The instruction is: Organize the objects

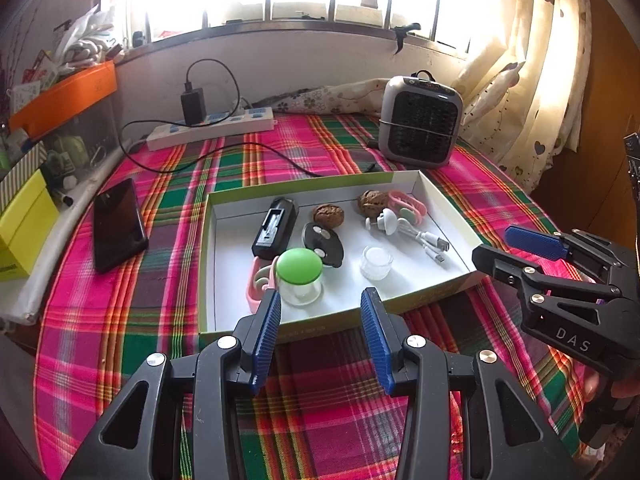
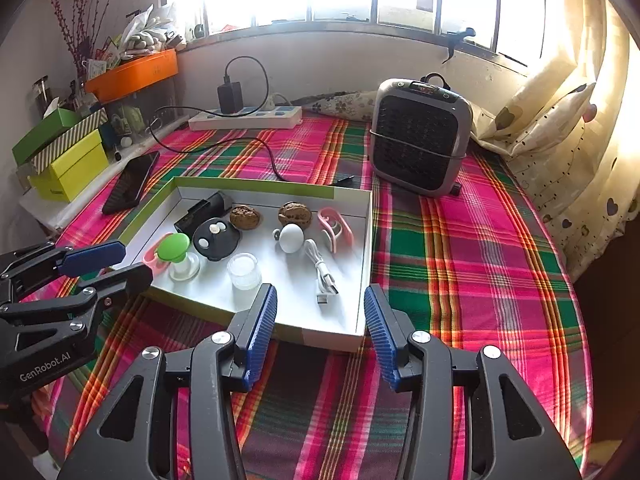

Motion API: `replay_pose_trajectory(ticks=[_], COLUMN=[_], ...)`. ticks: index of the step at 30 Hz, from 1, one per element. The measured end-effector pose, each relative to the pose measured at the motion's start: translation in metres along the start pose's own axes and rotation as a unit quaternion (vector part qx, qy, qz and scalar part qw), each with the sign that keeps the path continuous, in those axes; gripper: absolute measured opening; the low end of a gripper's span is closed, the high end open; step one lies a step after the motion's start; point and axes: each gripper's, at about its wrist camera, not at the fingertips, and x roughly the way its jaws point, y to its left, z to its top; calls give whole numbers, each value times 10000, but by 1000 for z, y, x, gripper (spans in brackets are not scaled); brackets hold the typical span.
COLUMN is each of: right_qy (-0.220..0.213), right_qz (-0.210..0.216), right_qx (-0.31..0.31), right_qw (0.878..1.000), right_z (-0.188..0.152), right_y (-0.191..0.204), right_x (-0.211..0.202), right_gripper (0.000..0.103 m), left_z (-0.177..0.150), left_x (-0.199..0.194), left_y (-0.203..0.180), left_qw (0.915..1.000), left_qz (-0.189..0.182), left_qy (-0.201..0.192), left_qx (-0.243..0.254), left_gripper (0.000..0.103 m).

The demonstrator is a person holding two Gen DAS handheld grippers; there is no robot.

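A shallow white tray with a green rim (image 1: 304, 186) (image 2: 256, 186) lies on the plaid cloth. It holds a green-lidded glass jar (image 1: 299, 266) (image 2: 173, 246), a small clear jar (image 1: 376, 262) (image 2: 244, 270), a black charger (image 1: 276, 226), a black oval piece (image 1: 323, 243), two walnuts (image 1: 329, 215) (image 1: 372, 202), a white knob (image 1: 387, 221), a white USB cable (image 1: 430, 242) (image 2: 322, 276) and pink clips (image 1: 406, 204) (image 1: 258, 280). My left gripper (image 1: 322, 300) (image 2: 134, 262) hovers open at the tray's near edge, empty. My right gripper (image 2: 320, 296) (image 1: 500, 246) is open and empty by the tray's right corner.
A black phone (image 1: 118, 224) lies left of the tray. A grey heater (image 1: 420, 122) stands behind it, with a power strip (image 1: 210, 128) and charger cable by the wall. Yellow and green boxes (image 2: 68, 160) and an orange bin (image 1: 64, 96) crowd the left ledge. A curtain (image 2: 560, 140) hangs right.
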Motion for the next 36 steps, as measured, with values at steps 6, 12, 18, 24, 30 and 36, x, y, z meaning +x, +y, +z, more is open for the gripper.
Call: replay_pose_trajectory(ticks=[6, 12, 18, 24, 30, 36], right_qy=[57, 185, 364, 416, 492, 616], right_qz=[-15, -84, -90, -56, -176, -187], right_qx=[67, 336, 383, 406, 282, 209], right_qw=[10000, 9992, 9986, 9983, 9982, 9977], right_z=[-11, -26, -37, -44, -52, -55], right_y=[0, -9, -9, -4, 7, 14], right_x=[-3, -1, 4, 6, 9, 15], right_gripper=[51, 58, 58, 59, 59, 59], left_z=[-11, -30, -46, -51, -57, -58], left_x=[-6, -5, 4, 5, 14, 16], left_y=[10, 19, 24, 22, 14, 8], left_qw=[9997, 9989, 9975, 9971, 9967, 9969], left_qz=[210, 389, 504, 558, 499, 594], left_qy=[-30, 55, 303, 338, 496, 407], left_qx=[-116, -274, -378, -392, -400, -310], left_gripper=[40, 40, 40, 40, 40, 41])
